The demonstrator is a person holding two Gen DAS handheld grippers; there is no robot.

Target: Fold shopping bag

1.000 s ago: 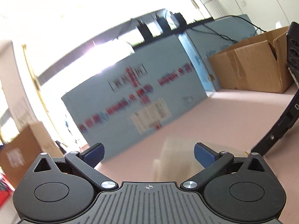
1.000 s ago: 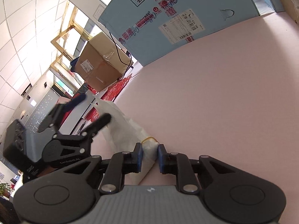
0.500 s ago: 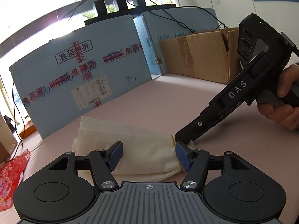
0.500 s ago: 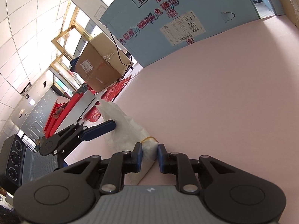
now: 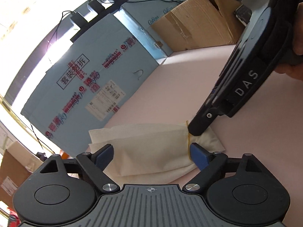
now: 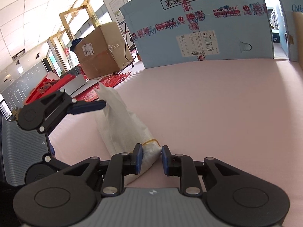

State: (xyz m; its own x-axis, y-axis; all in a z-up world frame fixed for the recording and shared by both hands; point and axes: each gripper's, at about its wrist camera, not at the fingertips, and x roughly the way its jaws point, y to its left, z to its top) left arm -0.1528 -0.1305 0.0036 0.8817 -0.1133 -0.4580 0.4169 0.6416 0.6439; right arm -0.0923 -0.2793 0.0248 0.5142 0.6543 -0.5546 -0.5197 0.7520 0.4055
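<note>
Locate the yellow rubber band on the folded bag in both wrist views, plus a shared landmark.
Left wrist: the yellow rubber band shows lower right of centre, around the cream shopping bag, just below the right claw's tip.
Right wrist: the band shows low, centre, arching over the bag's near end, just above the pads.
Shared landmark: the white shipping label on the blue carton.
</note>
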